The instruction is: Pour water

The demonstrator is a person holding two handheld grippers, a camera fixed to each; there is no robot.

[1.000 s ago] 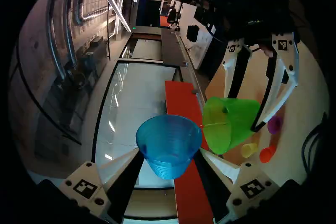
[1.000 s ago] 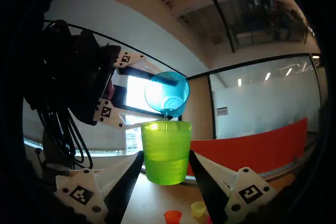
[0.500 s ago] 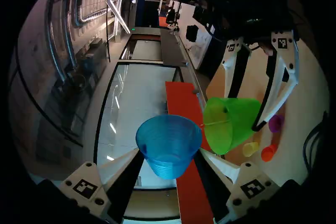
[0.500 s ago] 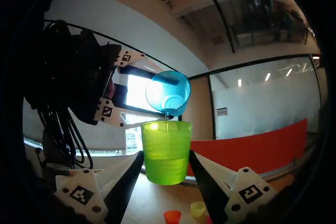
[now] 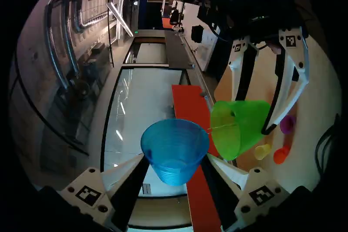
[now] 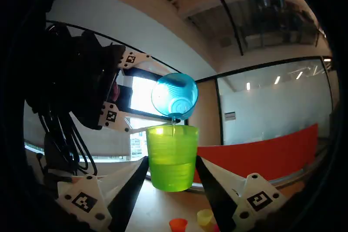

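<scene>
My left gripper (image 5: 174,166) is shut on a translucent blue cup (image 5: 175,150), tipped well over on its side. In the right gripper view that blue cup (image 6: 174,97) hangs rim-down over a green cup (image 6: 172,157), and a thin stream of water falls from its lip into it. My right gripper (image 6: 172,175) is shut on the green cup, which stands upright and is partly full. In the left gripper view the green cup (image 5: 238,126) sits just right of the blue one, with the right gripper's white fingers (image 5: 283,84) on either side of it.
Small orange (image 6: 178,224) and yellow (image 6: 205,216) cups stand on the wooden table (image 6: 154,210) below the green cup; a purple one (image 5: 287,124) is beside them. An orange panel (image 6: 269,151) and glass wall lie behind. A person's dark sleeve (image 6: 74,88) and cables hang at the left.
The blue cup has tipped slightly further over the green cup while water keeps trickling in. Both grippers stay nearly in place.
</scene>
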